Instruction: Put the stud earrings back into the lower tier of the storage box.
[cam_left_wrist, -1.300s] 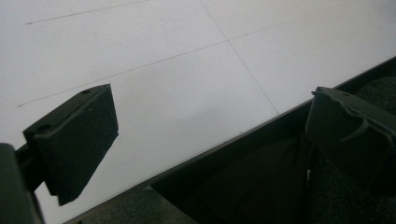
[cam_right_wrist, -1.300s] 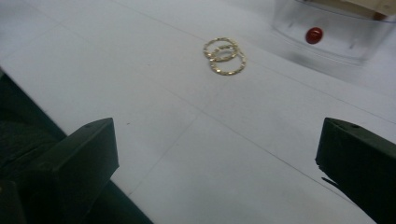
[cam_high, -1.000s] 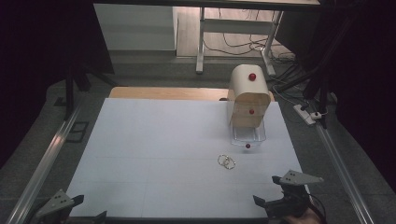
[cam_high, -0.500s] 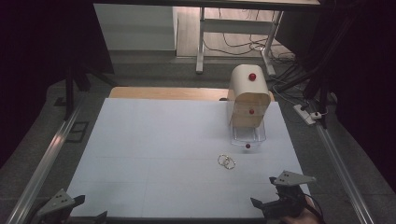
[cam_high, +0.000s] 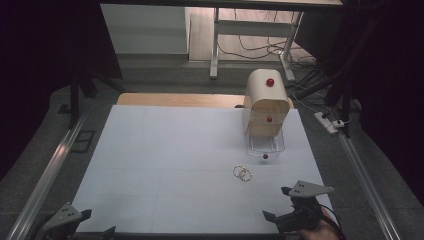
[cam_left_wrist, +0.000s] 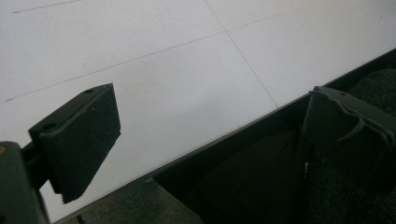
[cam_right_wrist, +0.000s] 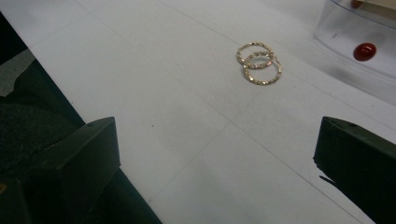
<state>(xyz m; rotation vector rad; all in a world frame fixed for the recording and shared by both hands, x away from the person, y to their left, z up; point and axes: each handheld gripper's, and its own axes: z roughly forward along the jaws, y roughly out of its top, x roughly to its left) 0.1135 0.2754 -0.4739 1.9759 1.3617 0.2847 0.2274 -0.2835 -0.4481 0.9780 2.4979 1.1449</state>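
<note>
Ahead of right tool (cam_right_wrist: 215, 154) — jaws apart, empty — 2 gold rings (cam_right_wrist: 258, 62), well apart.

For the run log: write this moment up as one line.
right gripper: open, near table edge, facing gold rings | left gripper: open, idle at near-left corner | rings: on table before open clear drawer

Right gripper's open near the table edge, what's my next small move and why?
Probably ease the right gripper forward toward the gold rings. Its jaws stand wide open and empty, the rings lie flat ahead, apart from the clear drawer.
</note>
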